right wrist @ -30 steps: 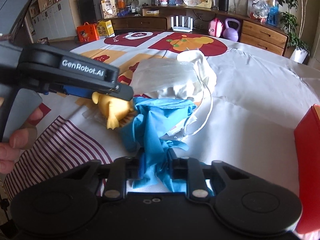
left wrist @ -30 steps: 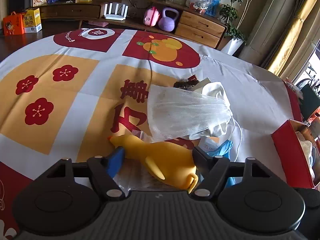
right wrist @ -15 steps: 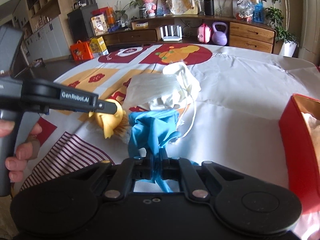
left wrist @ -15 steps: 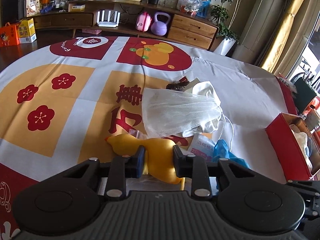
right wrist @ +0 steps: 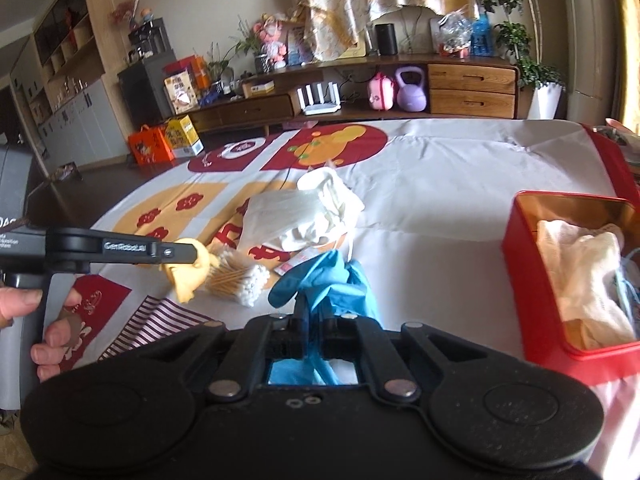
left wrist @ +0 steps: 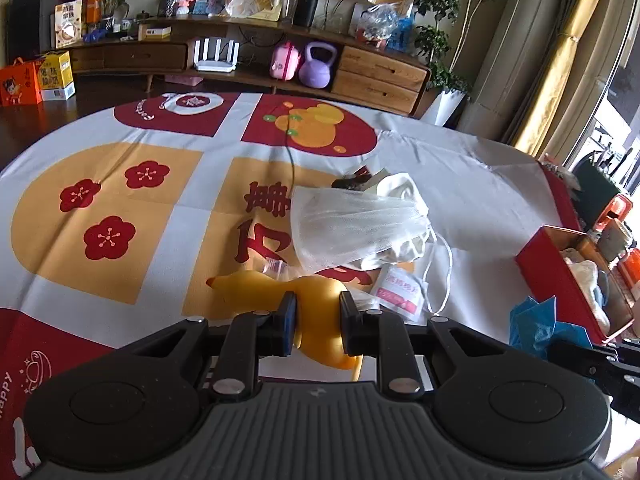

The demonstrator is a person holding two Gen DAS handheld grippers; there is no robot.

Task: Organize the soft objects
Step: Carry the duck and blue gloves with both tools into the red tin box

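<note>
Both grippers are clamped on soft things. From the left wrist view, the left gripper (left wrist: 318, 316) has its jaws closing on a yellow rubber duck (left wrist: 280, 288), the pads pressing its body from both sides while its head end points away toward the left over the printed tablecloth (left wrist: 120, 208). Just beyond the duck lies a pile of white mesh cloth (left wrist: 352, 228) with a white garment (left wrist: 400, 188) under it, near the middle of the table; a small pink-and-white packet (left wrist: 396, 288) lies just beside the pile on the near side. A red tin box (left wrist: 548, 268) stands at the right edge of the table with pale cloth inside, and a bunch of blue glove (left wrist: 536, 324) shows in front of it. From the right wrist view, the right gripper (right wrist: 310, 324) is closed tight on the blue glove (right wrist: 328, 276), which bunches above the jaws and hangs below them. The left gripper (right wrist: 176, 252) reaches in from the left, a hand (right wrist: 48, 320) on its handle, with the duck (right wrist: 188, 276) hanging at its tip. A bundle of cotton swabs (right wrist: 240, 276) lies just beside the duck. The red box (right wrist: 532, 280) stands open at the right edge, holding cream cloth (right wrist: 580, 280).
</note>
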